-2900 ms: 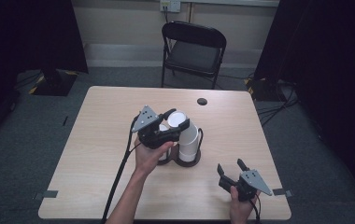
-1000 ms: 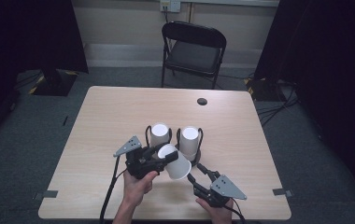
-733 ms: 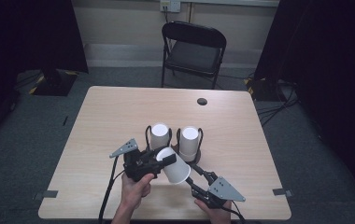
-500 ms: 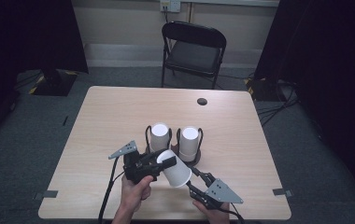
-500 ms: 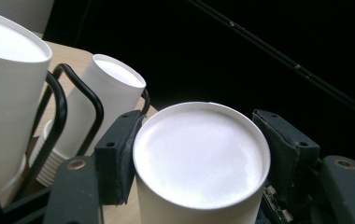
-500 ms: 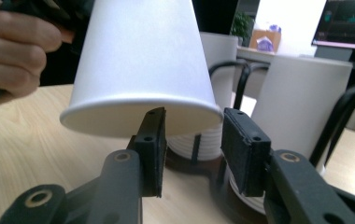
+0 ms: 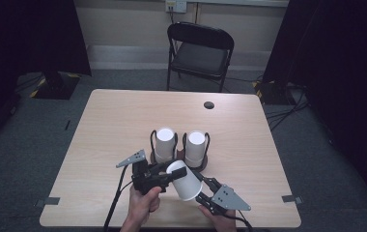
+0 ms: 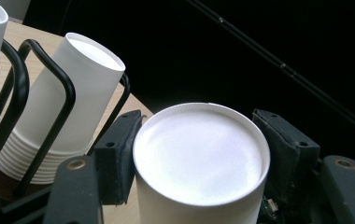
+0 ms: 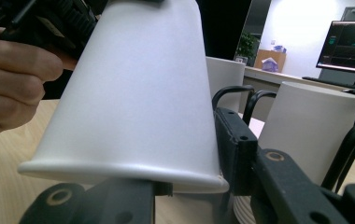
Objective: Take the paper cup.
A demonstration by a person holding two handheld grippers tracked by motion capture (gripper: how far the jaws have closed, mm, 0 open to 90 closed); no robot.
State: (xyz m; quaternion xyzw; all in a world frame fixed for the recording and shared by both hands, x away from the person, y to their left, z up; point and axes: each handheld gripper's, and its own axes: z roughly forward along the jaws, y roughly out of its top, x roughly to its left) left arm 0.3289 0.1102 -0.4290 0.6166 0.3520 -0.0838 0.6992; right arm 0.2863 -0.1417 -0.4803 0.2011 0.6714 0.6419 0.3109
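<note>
My left gripper is shut on the closed end of a white paper cup, held tilted above the table's front. In the left gripper view the cup sits bottom-up between both pads of the left gripper. My right gripper reaches the cup's wide rim from the front right. In the right gripper view the cup lies across my right gripper. One jaw stands just outside the rim wall, the other is under the rim, and a gap shows between them.
Two stacks of upturned white cups stand in black wire holders at mid-table, just beyond both grippers. A small dark round thing lies near the far edge. A folding chair stands behind the table.
The left gripper lifted a cup off the right stack and carried it toward the front. The right gripper moved in from the front right edge to the cup's rim.
</note>
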